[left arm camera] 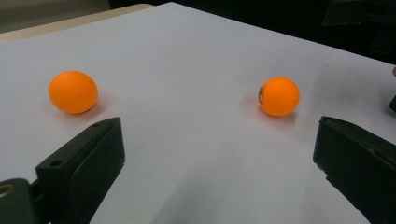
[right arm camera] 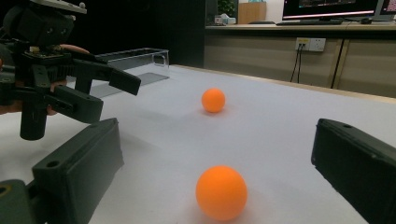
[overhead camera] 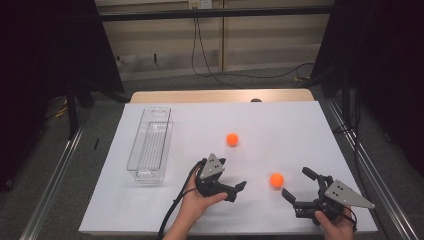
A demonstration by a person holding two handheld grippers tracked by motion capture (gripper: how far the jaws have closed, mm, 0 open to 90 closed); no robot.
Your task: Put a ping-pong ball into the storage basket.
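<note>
The right gripper (overhead camera: 298,186) sits low over the near right part of the table, held in a hand (overhead camera: 336,225) at the bottom edge of the high view. Its jaws are spread wide and hold nothing. In the right gripper view the near orange ball (right arm camera: 221,192) lies on the white sheet between the two jaws and a little ahead of them, apart from both. In the high view the same ball (overhead camera: 276,180) lies just beyond the jaw tips, toward the left gripper.

The left gripper (overhead camera: 237,189) is held in the other hand (overhead camera: 197,202) near the middle of the table's near edge, pointing toward the right gripper. Its jaws are also wide apart and empty. In the left gripper view the near ball (left arm camera: 279,96) lies ahead of it toward its right jaw, and the far orange ball (left arm camera: 73,92) lies ahead toward its left jaw; both rest on the sheet, well apart from each other. A dark mark shows on the near ball's side, probably printing, though it is too small to read.

Beyond the near ball, farther from the right gripper, the far ball (overhead camera: 232,139) rests on the white table surface (overhead camera: 290,125). Past the left gripper, on its far side from the right one, stands a clear plastic bin (overhead camera: 150,142), long and narrow, upright, with nothing visible in it.
</note>
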